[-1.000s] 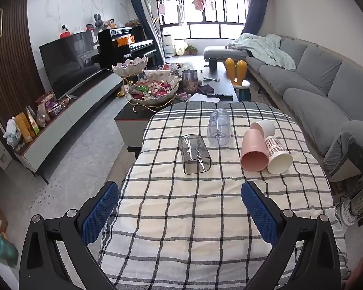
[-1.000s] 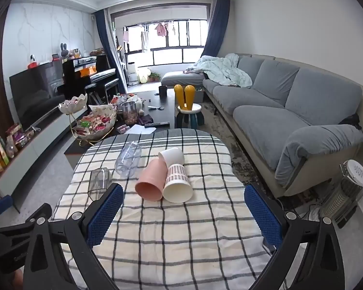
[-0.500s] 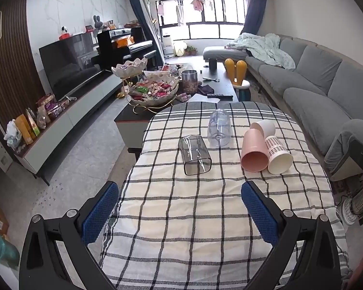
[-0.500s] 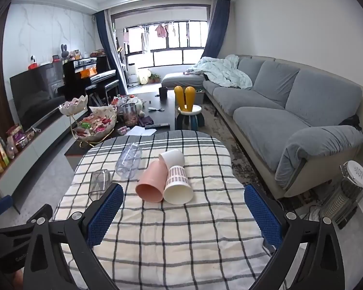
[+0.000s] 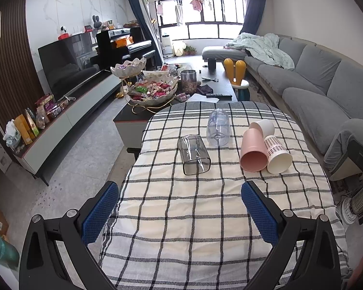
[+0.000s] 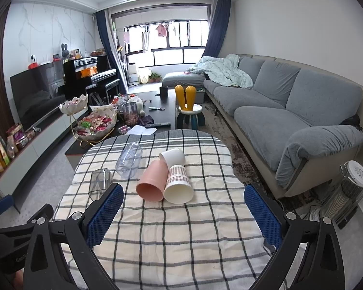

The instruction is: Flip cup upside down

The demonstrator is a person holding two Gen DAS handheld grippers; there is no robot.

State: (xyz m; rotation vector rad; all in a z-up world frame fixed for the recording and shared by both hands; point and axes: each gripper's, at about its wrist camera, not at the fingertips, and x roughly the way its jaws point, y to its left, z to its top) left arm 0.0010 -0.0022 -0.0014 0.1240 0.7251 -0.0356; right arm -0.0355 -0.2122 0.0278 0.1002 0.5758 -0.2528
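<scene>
Several cups lie on their sides on a checked tablecloth. A clear square glass lies left of centre, a clear round cup behind it. A pink cup, a patterned paper cup and a white cup lie together on the right; they also show in the right wrist view as the pink cup, the patterned cup and the white cup. My left gripper is open and empty, short of the glass. My right gripper is open and empty, short of the pink and patterned cups.
A dark coffee table with a snack bowl stand sits behind the table. A grey sofa runs along the right. A heater stands at the right. A TV unit is at the left.
Both views have shifted only slightly. The right gripper has edged a little toward the table. The cups have not moved.
</scene>
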